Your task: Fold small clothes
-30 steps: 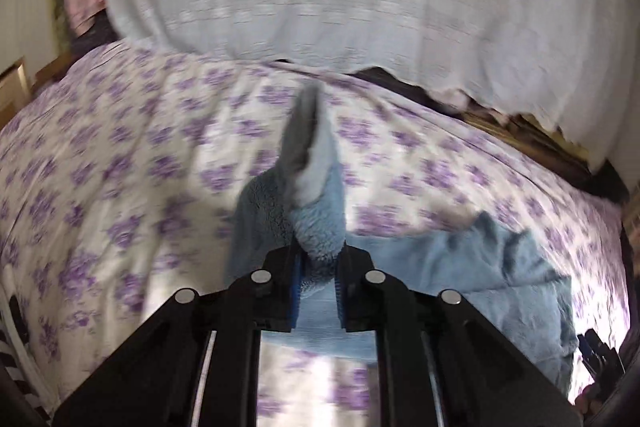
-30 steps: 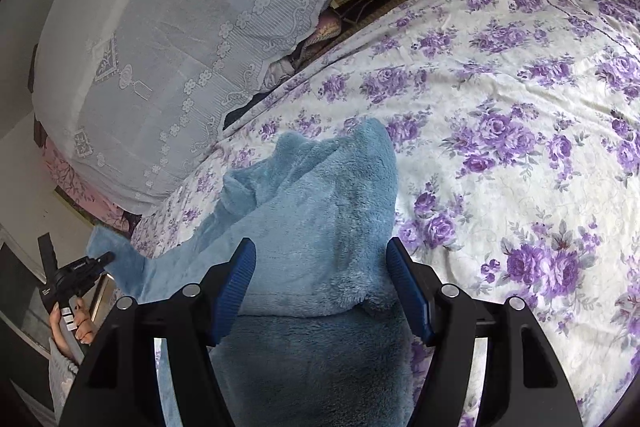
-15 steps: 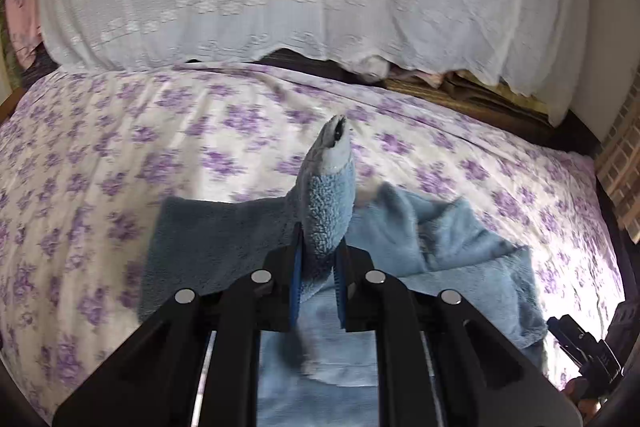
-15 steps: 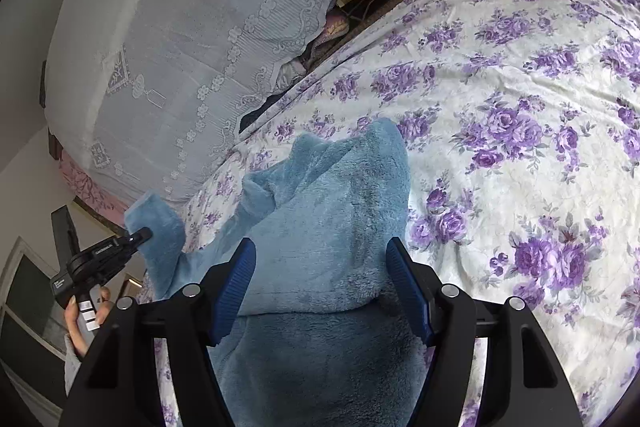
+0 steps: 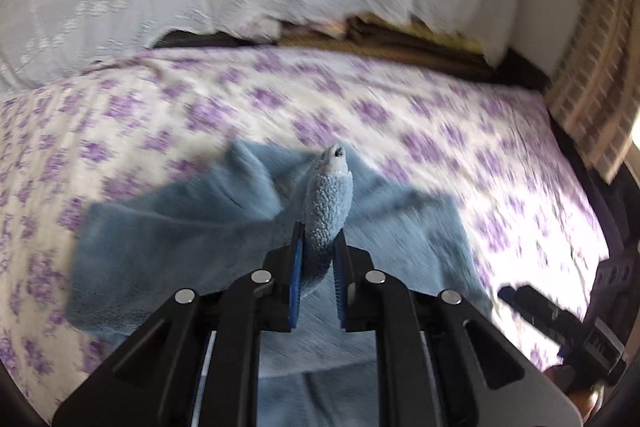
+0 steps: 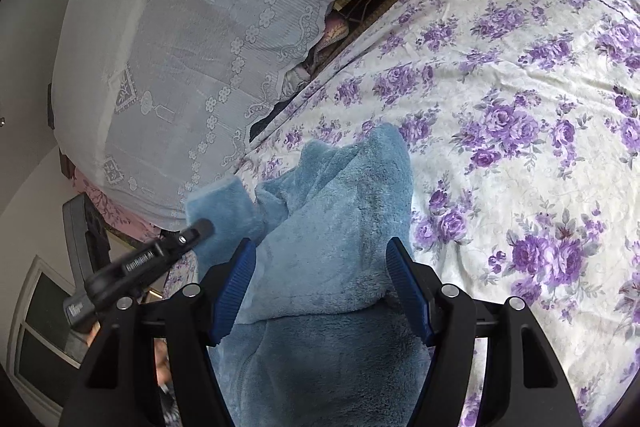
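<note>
I am working over a bed (image 6: 520,131) with a white sheet printed in purple flowers, and a white lace cover (image 6: 192,39) hangs along its far side.

Nearest me, my left gripper (image 5: 318,269) is pinched on a bunched edge of the blue fleece (image 5: 168,247), and the pinched fold stands up out of the jaws above the rest of the cloth. Below it the fleece spreads on the sheet: one flap runs out to my left, its free edge ending on bare sheet, and another layer runs right, stopping near my right gripper (image 5: 560,327), which shows at the lower right corner of the left view. That view is blurred, so finer folds I cannot make out.

My right gripper (image 6: 320,287) is spread wide and holds nothing; the fleece (image 6: 344,227) lies under and between its blue pads (image 6: 234,285) without either pad pressing it. From there the cloth tapers away to a rounded corner on the sheet. In that view my left gripper (image 6: 196,231) holds a blue flap raised at the left edge of the garment.

Right of the fleece the sheet is open and flat all the way out. Beyond its far corner is a short band of sheet, then the dark gap at the bed's edge and the lace cover.
</note>
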Demonstrator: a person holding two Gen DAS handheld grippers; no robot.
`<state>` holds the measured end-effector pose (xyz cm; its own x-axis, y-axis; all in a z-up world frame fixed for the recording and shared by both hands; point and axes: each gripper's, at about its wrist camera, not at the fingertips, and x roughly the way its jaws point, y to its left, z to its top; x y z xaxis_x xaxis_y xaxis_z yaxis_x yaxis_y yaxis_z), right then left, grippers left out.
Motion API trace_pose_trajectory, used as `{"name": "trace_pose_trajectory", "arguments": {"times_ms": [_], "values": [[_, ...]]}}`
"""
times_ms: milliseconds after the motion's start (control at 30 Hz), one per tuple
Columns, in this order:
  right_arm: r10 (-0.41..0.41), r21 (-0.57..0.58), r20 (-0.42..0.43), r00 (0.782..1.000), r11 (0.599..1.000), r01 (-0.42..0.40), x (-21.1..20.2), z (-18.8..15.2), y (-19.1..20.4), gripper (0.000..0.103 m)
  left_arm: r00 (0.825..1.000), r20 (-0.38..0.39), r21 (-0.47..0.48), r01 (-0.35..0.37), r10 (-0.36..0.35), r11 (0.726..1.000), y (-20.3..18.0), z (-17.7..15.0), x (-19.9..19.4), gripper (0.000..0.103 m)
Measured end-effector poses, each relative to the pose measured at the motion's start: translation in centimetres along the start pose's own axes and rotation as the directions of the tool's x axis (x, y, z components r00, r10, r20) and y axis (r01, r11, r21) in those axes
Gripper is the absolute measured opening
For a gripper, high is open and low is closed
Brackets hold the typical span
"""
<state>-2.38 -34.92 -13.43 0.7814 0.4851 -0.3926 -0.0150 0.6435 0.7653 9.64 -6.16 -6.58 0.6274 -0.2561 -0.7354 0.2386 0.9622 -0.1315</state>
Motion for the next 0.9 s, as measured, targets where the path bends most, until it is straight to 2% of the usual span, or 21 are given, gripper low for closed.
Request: {"name": "trace_pose_trajectory", "arguments": {"times_ms": [67, 133, 233, 400, 500, 567, 633, 733, 767, 800, 833, 867, 900], "values": [[0.0, 0.01, -0.004, 1.0, 1.0, 0.0, 0.1, 0.0, -0.2, 0.068, 0.999, -0.047, 0.055, 0.009, -0.007, 0.998, -1.4, -1.4, 1.1, 0.018], [0.003, 0.02, -0.011, 1.0, 1.0, -0.003, 0.3, 0.0, -0.4, 0.068, 0.998, -0.068, 0.098, 0.008, -0.002, 0.995, -2.1, -2.8, 1.5, 0.045], [0.031, 0.031, -0.025, 0.999, 0.999, -0.031, 0.7, -0.3, -0.5, 0.069, 0.999, -0.04, 0.116, 0.001, 0.004, 0.993, -1.3, -4.4, 0.2, 0.062], [0.098, 0.004, -0.037, 0.994, 0.995, -0.098, 1.1, -0.5, 0.7, 0.069, 1.0, 0.03, 0.054, -0.011, 0.009, 0.998, 3.4, -5.5, -3.5, 0.075], [0.12, -0.015, -0.075, 0.99, 0.993, -0.121, 2.3, -0.4, 2.4, 0.069, 0.994, 0.071, -0.002, -0.087, 0.087, 0.996, 7.7, -6.2, -5.1, 0.081], [0.126, 0.0, -0.143, 0.982, 0.992, -0.128, 4.3, -0.6, 3.8, 0.069, 0.988, 0.064, -0.027, -0.136, 0.137, 0.99, 9.7, -6.7, -5.2, 0.081], [0.107, -0.013, -0.209, 0.972, 0.994, -0.112, 6.5, -0.8, 4.8, 0.069, 0.985, 0.041, -0.052, -0.168, 0.17, 0.984, 11.6, -7.6, -4.8, 0.081], [0.011, -0.036, -0.282, 0.959, 0.999, -0.022, 10.5, -1.3, 5.7, 0.067, 0.979, 0.008, -0.067, -0.202, 0.203, 0.977, 13.1, -8.7, -3.8, 0.081], [-0.013, -0.037, -0.292, 0.956, 0.999, 0.002, 11.7, -1.5, 5.8, 0.056, 0.976, 0.0, -0.064, -0.219, 0.219, 0.974, 13.4, -9.0, -3.4, 0.081], [-0.062, -0.057, -0.278, 0.959, 0.997, 0.048, 12.6, -1.6, 6.0, 0.033, 0.968, -0.014, -0.058, -0.251, 0.251, 0.966, 13.6, -9.1, -2.7, 0.081], [-0.089, -0.077, -0.262, 0.961, 0.995, 0.071, 12.8, -1.6, 6.3, 0.018, 0.961, -0.027, -0.055, -0.276, 0.274, 0.96, 13.8, -9.2, -2.2, 0.081], [-0.089, -0.092, -0.242, 0.966, 0.993, 0.069, 12.9, -1.5, 6.7, 0.009, 0.953, -0.047, -0.053, -0.301, 0.299, 0.952, 14.0, -9.2, -1.5, 0.081], [-0.046, -0.083, -0.217, 0.975, 0.996, 0.028, 12.3, -1.1, 7.1, 0.009, 0.951, -0.067, -0.053, -0.306, 0.303, 0.95, 14.3, -9.2, -1.0, 0.081]]}}
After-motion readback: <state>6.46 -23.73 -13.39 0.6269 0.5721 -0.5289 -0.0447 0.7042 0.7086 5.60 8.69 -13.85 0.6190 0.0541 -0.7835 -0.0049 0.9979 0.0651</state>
